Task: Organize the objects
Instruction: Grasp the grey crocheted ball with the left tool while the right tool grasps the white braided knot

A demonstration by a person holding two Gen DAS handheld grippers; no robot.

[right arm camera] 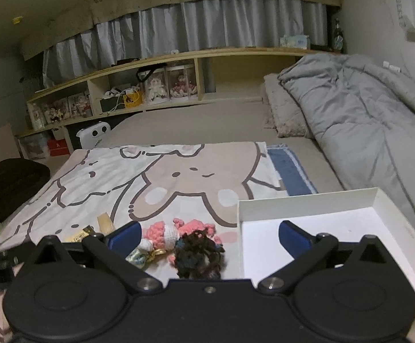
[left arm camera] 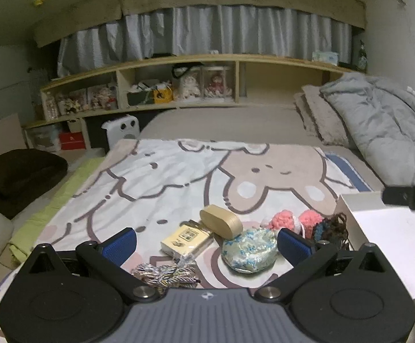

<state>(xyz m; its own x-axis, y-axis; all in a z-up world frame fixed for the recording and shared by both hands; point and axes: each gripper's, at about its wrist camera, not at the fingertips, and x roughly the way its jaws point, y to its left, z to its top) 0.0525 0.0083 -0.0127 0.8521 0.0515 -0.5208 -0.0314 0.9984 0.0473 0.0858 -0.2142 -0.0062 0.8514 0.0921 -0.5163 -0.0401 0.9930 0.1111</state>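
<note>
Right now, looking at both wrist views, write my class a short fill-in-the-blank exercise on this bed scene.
1. The white box holds ____ objects.
2. The crocheted toy is mostly ____.
3. The jaws of the right gripper stand ____.
4. The blanket shows cartoon ____.

Answers: no; pink; open; rabbits

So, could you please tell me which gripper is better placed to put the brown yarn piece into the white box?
Probably the right gripper: open, brown yarn piece directly ahead, white box alongside.
</note>
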